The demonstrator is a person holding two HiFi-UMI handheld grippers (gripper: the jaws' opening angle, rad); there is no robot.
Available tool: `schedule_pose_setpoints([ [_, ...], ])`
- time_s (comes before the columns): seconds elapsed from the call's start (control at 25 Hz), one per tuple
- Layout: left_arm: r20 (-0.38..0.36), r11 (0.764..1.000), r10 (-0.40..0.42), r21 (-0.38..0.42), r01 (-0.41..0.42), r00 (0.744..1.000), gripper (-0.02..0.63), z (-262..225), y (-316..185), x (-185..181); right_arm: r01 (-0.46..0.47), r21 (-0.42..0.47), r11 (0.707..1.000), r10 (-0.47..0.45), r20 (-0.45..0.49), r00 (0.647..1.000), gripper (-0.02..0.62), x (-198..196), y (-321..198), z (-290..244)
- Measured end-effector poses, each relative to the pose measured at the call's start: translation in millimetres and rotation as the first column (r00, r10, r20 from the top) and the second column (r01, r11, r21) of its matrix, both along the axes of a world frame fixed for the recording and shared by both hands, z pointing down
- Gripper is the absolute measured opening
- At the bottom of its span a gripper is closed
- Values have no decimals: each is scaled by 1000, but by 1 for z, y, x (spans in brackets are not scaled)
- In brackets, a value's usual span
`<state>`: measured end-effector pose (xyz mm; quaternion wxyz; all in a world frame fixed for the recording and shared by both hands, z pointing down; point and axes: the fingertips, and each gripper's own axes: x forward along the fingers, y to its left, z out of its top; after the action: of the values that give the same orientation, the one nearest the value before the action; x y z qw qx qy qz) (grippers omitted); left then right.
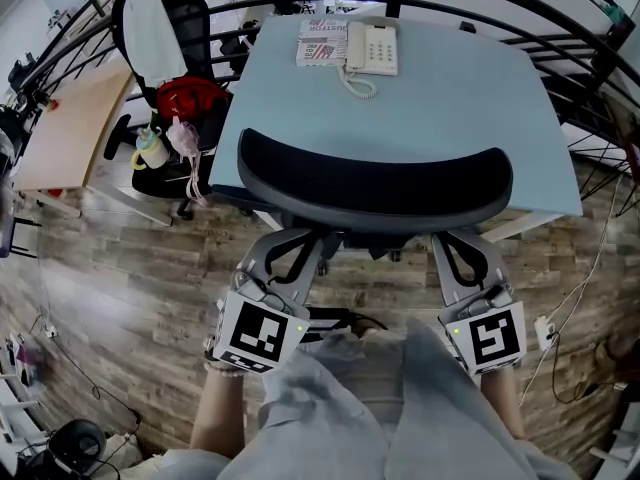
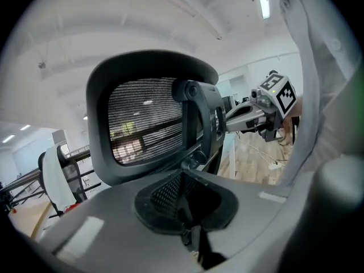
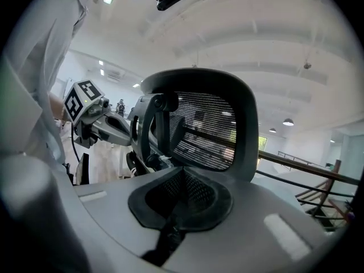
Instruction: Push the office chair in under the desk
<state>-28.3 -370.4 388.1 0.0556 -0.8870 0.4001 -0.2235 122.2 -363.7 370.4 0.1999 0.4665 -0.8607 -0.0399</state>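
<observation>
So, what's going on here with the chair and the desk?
A person stands behind an office chair with a gripper in each hand. The left gripper and right gripper both have their jaws together with nothing between them. They reach in low at the chair's back, below its mesh headrest. Whether the tips touch it can't be told. Seen from above, the chair's top overlaps the near edge of the desk, which carries a phone.

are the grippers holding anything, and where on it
Nothing is held: the left hand-held gripper and right hand-held gripper are shut, empty, behind the office chair.
</observation>
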Motion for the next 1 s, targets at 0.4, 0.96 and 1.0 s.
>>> schedule_pose_setpoints([
  [0.4, 18, 1000, -16, 1, 16, 1000, 3, 4, 1, -9, 29, 9, 1000, -28, -18, 999, 8, -12, -2, -1],
  [0.96, -15, 999, -23, 26, 24, 1000, 4, -4, 3, -9, 28, 12, 1000, -27, -55, 998, 8, -15, 2, -1],
  [1.0, -14, 999, -23, 24, 23, 1000, 3, -4, 4, -8, 26, 13, 1000, -25, -58, 998, 8, -14, 2, -1],
])
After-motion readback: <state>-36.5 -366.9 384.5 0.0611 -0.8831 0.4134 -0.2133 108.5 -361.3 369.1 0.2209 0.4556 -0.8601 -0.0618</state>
